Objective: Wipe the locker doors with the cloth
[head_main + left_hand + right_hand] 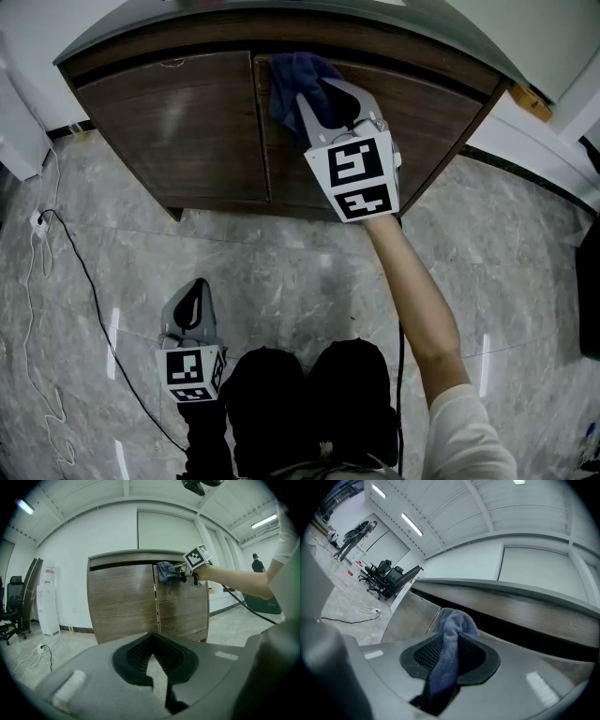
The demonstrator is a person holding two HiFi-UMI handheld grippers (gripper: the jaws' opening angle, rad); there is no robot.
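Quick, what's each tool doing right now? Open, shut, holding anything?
Left tool: shut, holding nothing.
Right tool: shut on the blue cloth.

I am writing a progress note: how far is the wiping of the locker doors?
Done: no wiped area is distinguishable. In hand: right gripper, shut on the blue cloth, at the top of the right door, by the seam. Remaining: probably most of both doors.

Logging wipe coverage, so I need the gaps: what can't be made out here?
- Where the cloth meets the right door: head view, covered by the right gripper; right gripper view, by the bunched cloth itself.
- Right door's lower middle: head view, behind that gripper.
- Smears on the left door or the right: too fine in any view.
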